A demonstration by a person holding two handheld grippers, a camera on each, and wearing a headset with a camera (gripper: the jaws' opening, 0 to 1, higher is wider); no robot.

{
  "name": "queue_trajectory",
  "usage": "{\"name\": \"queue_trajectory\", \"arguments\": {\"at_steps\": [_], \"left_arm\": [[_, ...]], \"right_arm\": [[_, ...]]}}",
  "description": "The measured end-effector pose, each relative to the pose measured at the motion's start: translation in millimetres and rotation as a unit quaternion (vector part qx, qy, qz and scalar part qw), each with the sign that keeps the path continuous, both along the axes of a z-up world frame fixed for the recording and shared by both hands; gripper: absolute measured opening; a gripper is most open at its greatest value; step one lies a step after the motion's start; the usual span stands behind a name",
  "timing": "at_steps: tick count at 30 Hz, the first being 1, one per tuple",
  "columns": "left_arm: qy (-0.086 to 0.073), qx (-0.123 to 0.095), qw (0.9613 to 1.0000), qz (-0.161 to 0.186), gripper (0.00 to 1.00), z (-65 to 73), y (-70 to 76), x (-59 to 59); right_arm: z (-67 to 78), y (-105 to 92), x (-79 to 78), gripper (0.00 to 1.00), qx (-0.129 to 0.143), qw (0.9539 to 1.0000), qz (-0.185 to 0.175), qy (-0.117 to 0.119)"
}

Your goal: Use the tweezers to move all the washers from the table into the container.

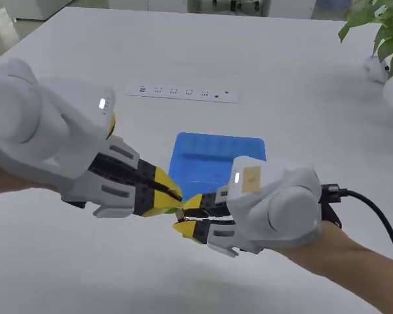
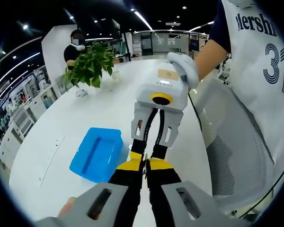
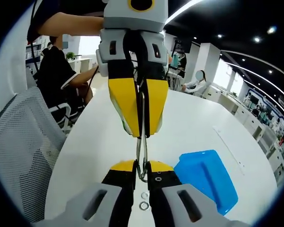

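Observation:
The silver tweezers run between the two grippers, which face each other tip to tip. My left gripper has its yellow jaws shut on one end. My right gripper is shut on the other end, the jaws almost touching around the thin metal. Two small washers lie on the white table just under the right gripper's jaws. The blue container sits right behind the meeting tips, and again as the blue container to the right of my right gripper. In the left gripper view my left gripper meets the right gripper.
A white power strip lies farther back on the table. A potted plant stands at the far right corner. A mesh chair and seated people are off the table's edge.

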State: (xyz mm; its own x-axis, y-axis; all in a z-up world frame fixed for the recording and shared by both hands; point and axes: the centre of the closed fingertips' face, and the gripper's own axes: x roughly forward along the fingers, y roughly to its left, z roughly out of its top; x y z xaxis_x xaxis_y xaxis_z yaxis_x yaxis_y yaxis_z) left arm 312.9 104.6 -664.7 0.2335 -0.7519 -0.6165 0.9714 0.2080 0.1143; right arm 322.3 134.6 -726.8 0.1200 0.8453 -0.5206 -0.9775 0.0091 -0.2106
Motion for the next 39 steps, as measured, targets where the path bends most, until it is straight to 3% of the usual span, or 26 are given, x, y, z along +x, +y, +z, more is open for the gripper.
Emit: {"name": "queue_trajectory", "arguments": {"at_steps": [6,13,19,24,29,39], "left_arm": [[-0.022,0.004,0.9997,-0.01,0.07,18.7,-7.5,14.3],[-0.057,0.005,0.9982,-0.021,0.07,40.6,-12.4,38.9],[-0.07,0.007,0.9972,-0.024,0.07,45.8,-15.3,55.7],[-0.076,0.008,0.9966,-0.029,0.07,43.6,-17.5,75.9],[-0.072,0.007,0.9969,-0.031,0.07,34.0,-20.0,94.0],[-0.056,0.012,0.9977,-0.036,0.07,5.0,-21.3,117.4]], "right_arm": [[19.5,-5.9,18.5,0.1,0.003,0.9995,-0.011,-0.031],[41.7,-10.9,44.8,0.1,0.013,0.9981,-0.031,-0.051],[48.1,-11.6,65.6,0.1,0.017,0.9971,-0.044,-0.06],[46.6,-14.2,85.2,0.1,0.016,0.9965,-0.056,-0.06],[38.2,-16.4,102.1,0.1,0.012,0.9964,-0.066,-0.053],[7.0,-17.6,123.7,0.1,-0.003,0.9972,-0.07,-0.027]]}}
